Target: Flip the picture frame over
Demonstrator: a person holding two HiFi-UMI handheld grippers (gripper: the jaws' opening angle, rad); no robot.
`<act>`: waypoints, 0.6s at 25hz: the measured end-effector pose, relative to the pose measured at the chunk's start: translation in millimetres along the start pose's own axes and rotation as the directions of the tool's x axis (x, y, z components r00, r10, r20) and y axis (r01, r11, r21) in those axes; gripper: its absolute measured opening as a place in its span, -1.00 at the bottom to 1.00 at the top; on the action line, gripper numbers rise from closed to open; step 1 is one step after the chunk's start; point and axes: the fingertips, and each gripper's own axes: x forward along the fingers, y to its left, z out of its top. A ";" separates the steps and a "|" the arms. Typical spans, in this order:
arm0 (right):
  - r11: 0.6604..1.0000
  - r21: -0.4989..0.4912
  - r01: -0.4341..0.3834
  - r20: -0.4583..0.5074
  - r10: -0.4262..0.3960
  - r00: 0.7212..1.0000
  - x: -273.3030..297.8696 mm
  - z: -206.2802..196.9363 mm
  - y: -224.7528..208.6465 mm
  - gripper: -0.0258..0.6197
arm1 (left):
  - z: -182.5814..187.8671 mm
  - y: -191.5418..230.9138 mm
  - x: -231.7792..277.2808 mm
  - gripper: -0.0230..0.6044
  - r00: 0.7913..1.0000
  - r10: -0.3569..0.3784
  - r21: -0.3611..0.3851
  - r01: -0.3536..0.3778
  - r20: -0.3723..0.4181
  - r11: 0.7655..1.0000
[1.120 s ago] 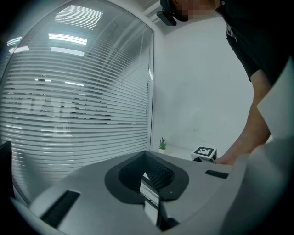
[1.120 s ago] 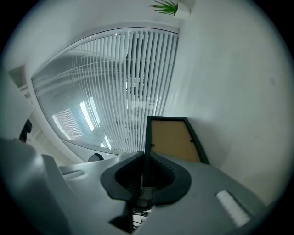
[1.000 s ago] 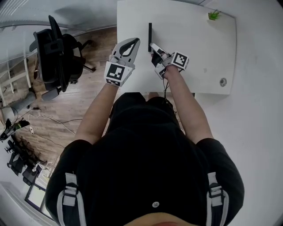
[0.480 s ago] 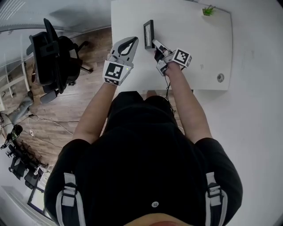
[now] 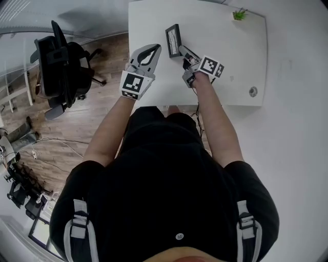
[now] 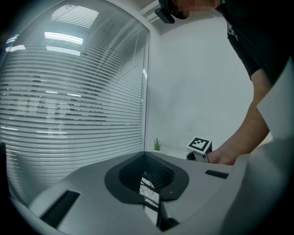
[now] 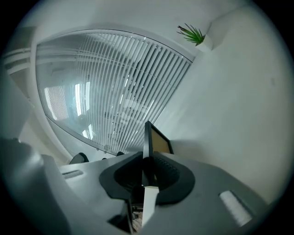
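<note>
While the white table (image 5: 225, 56) fills the far part of the scene, an office chair (image 5: 59, 61) is seen on the floor to its left. The left gripper (image 5: 155, 47) is held over the table's near left, jaws pressed together on nothing. The picture frame (image 5: 173, 40), tilted on edge just right of it, is pinched at its near edge by the right gripper (image 5: 183, 51), whose jaws are opening. A small plant (image 5: 239, 14) is set at the far right corner.

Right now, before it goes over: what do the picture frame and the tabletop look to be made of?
Picture frame: thin black border with a matte look, likely plastic or painted wood; the pictures don't settle which. Its tan face is flat and dull, which suggests cardboard or fibreboard backing. Table: smooth, uniform white top with little sheen and rounded corners, probably laminate or painted board.
</note>
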 end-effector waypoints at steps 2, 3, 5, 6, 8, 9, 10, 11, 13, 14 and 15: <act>0.999 -0.011 0.030 0.005 -0.030 1.000 -1.6 2.3 -4.5 -0.71 | 0.2 -0.8 -0.9 -0.91 1.000 0.000 -0.004 0.000 0.004 1.000; 0.999 -0.019 0.048 0.008 -0.048 0.999 -3.0 3.7 -7.5 -0.70 | 0.3 -1.7 -1.1 -0.91 1.000 0.000 -0.005 0.000 0.005 1.000; 0.996 -0.037 0.082 0.010 -0.082 0.997 -7.3 6.1 -14.3 -0.70 | 0.8 -4.5 -0.9 -0.91 1.000 0.001 -0.005 -0.001 0.008 1.000; 0.995 -0.042 0.096 0.011 -0.095 0.995 -9.6 7.0 -17.4 -0.67 | 1.3 -5.8 -1.0 -0.91 1.000 0.003 -0.005 -0.003 0.009 1.000; 0.992 -0.048 0.117 0.012 -0.117 0.993 -12.8 8.8 -22.7 -0.62 | 2.8 -6.8 -1.6 -0.91 1.000 0.009 -0.005 -0.009 0.013 1.000; 0.990 -0.054 0.128 0.012 -0.128 0.992 -14.1 9.6 -25.1 -0.62 | 3.6 -7.0 -2.0 -0.91 1.000 0.013 -0.005 -0.013 0.015 1.000; 0.988 -0.063 0.141 0.012 -0.140 0.990 -15.4 10.6 -27.5 -0.62 | 4.4 -7.2 -2.3 -0.91 1.000 0.017 -0.004 -0.017 0.016 1.000; 0.985 -0.076 0.155 0.012 -0.155 0.988 -16.5 11.6 -29.8 -0.62 | 5.2 -7.4 -2.5 -0.91 1.000 0.020 -0.003 -0.020 0.017 1.000; 0.976 -0.111 0.190 0.014 -0.189 0.982 -18.4 13.3 -34.7 -0.60 | 6.8 -7.6 -3.0 -0.91 1.000 0.024 -0.001 -0.024 0.020 1.000; 0.968 -0.132 0.212 0.013 -0.212 0.977 -19.5 13.6 -37.6 -0.56 | 7.7 -7.5 -3.4 -0.91 0.999 0.027 -0.002 -0.027 0.022 1.000; 0.958 -0.157 0.239 0.010 -0.240 0.971 -20.7 13.5 -40.8 -0.51 | 8.7 -7.2 -4.0 -0.91 0.999 0.031 -0.004 -0.031 0.024 1.000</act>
